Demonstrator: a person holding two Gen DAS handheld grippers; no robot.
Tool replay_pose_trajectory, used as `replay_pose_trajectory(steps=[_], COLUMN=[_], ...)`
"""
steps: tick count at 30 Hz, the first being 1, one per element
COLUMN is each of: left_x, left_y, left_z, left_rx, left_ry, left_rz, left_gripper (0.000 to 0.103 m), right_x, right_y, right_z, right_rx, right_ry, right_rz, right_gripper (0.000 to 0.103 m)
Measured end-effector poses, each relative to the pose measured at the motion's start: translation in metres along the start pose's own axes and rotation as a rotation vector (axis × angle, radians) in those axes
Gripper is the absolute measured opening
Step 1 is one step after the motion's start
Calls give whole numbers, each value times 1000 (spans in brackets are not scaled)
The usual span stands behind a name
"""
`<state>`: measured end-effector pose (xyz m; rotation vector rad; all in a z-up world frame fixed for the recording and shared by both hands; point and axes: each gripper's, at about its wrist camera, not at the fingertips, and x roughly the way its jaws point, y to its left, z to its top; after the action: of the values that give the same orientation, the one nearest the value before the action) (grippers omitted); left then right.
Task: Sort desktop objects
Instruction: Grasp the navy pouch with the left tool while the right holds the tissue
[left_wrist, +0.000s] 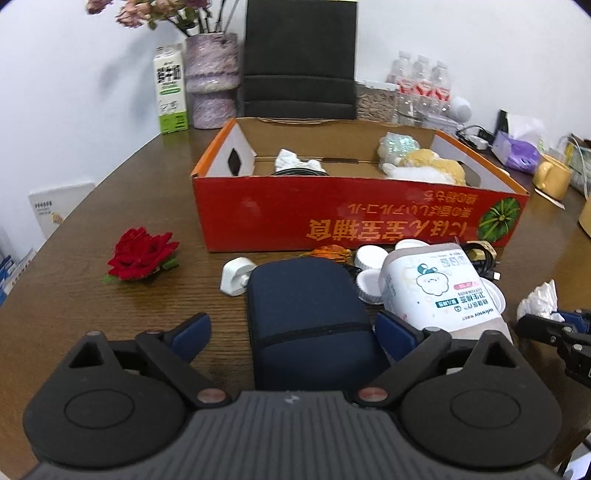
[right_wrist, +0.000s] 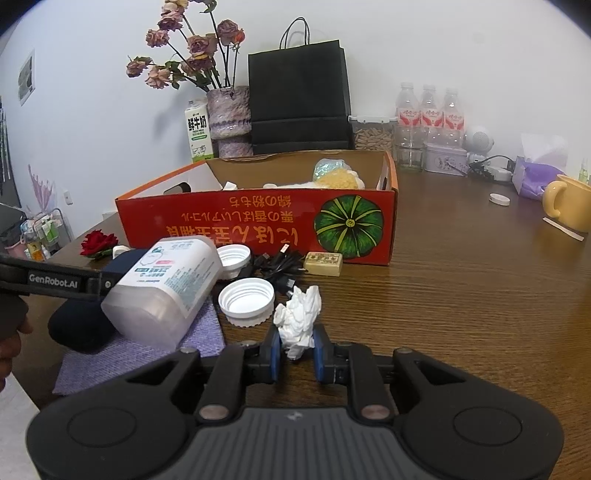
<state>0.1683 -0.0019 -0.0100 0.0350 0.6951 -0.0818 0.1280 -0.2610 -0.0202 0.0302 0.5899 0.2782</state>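
The right gripper (right_wrist: 297, 350) is clenched on a crumpled tissue (right_wrist: 298, 320) low over the tabletop (right_wrist: 461, 302). The left gripper (left_wrist: 293, 334), released, straddles a navy case (left_wrist: 306, 317). Only the left view looks down into the red box (left_wrist: 332, 218), showing a plush toy (left_wrist: 432, 168) and white cloth (left_wrist: 295, 159).

Black gripper (right_wrist: 297, 350), blue pads, copper-coloured pivots.
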Motion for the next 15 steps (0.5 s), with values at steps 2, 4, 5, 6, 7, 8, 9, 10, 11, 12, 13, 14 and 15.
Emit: replay_pose_trajectory(steps=[2, 4, 5, 6, 7, 8, 9, 10, 11, 12, 13, 14, 15], left_x=[2, 6, 7, 7, 6, 5, 4, 3, 2, 1, 0, -1, -2], left_y=[-3, -3, -3, -4, -5, -6, -7, -8, -9, -9, -9, -8, -7], left_z=[1, 1, 0, -1, -1, -1, -2, -2, -2, -2, -2, -1, -1], left_rx=[17, 10, 3, 0, 1, 2, 7, 10, 11, 9, 8, 7, 0], left_ry=[12, 41, 42, 40, 37, 33, 29, 22, 18, 15, 11, 9, 5], left_rz=[-17, -54, -57, -58, -56, -53, -48, -44, -43, -44, -49, -53, -57], left_gripper=[89, 79, 78, 76, 75, 74, 72, 71, 70, 69, 69, 69, 68], right_x=[0, -1, -1, -1, -1, -1, -1, -1, -2, -3, -4, -5, -6], right_y=[2, 3, 3, 3, 3, 3, 3, 4, 4, 5, 5, 5, 5], right_z=[0, -1, -1, -1, -1, -1, -1, -1, 0, 0, 1, 1, 2], right_rx=[-4, -7, -7, -7, -7, -7, -8, -7, -6, -5, -5, -5, -5], right_ry=[1, 1, 2, 2, 2, 3, 3, 2, -1, -4, -9, -13, -16], right_rz=[3, 6, 6, 6, 6, 7, 7, 8, 10, 11, 12, 13, 12], right_gripper=[18, 18, 18, 18, 18, 18, 18, 18, 18, 18, 18, 18, 18])
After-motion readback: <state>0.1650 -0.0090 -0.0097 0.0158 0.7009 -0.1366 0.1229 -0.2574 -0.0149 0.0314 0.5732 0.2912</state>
